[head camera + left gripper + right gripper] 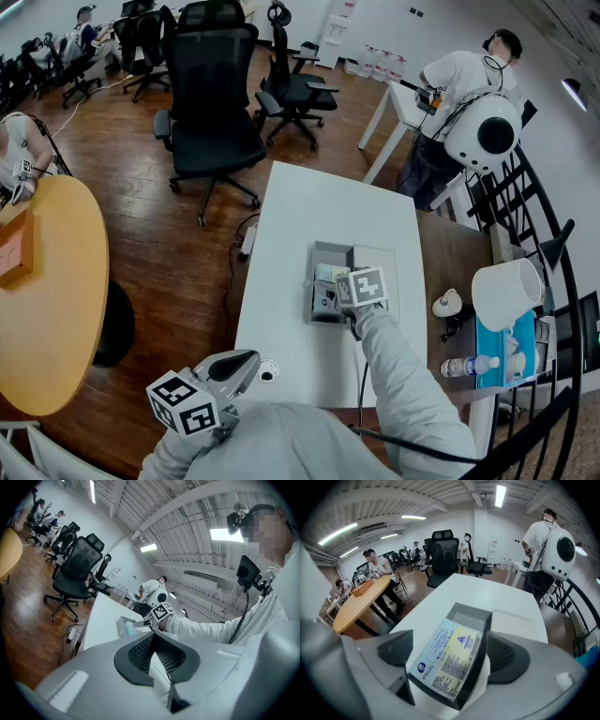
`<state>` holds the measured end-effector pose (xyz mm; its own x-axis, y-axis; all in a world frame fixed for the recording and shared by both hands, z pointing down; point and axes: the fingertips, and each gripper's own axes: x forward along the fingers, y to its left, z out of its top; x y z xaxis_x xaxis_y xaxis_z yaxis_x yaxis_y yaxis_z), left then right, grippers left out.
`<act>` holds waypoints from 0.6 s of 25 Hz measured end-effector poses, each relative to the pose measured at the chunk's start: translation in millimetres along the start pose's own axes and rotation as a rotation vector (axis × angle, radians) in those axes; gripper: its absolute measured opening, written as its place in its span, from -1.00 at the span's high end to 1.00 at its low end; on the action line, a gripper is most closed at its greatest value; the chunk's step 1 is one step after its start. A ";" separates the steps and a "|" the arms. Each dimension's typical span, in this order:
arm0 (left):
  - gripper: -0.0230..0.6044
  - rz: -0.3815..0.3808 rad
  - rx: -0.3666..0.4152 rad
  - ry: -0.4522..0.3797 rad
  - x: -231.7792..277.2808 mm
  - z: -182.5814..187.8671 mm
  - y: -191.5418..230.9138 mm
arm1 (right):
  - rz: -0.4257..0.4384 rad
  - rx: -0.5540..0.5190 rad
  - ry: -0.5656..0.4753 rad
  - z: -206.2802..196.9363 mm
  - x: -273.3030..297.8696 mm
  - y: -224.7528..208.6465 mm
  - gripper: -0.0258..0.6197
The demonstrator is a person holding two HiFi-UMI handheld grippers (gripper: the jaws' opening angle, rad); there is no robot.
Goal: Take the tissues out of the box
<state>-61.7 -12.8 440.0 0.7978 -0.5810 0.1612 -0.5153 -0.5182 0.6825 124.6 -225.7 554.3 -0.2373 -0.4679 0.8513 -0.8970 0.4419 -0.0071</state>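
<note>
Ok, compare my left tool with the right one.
The left tool has its jaws together, empty; the right tool has them wide apart with the tissue pack between. The left tool is held by the table's near corner; the right tool is over the open box. Both carry marker cubes.

A white table stands on the wooden floor, with a small round thing near its near left corner. A power strip lies on the floor just beside its left edge. Two black office chairs stand beyond its far left corner. To the left, a brown box sits at the far edge of a round wooden table. Off the far right corner stands a person in a white shirt. A dark side table adjoins the right edge, carrying a lying water bottle and a blue pack.
</note>
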 end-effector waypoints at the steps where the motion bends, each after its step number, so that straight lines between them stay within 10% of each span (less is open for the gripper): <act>1: 0.89 0.004 0.001 0.001 -4.7 1.2 5.0 | -0.004 0.009 0.031 -3.8 7.7 1.6 -0.57; 15: 0.88 0.050 -0.023 -0.014 -36.6 1.2 32.6 | 0.048 0.219 0.199 -32.8 53.5 10.5 -0.56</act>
<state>-108.1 -9.2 455.4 0.7665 -0.6148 0.1859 -0.5473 -0.4737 0.6899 114.7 -221.1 617.0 -0.2234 -0.2817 0.9331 -0.9508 0.2739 -0.1450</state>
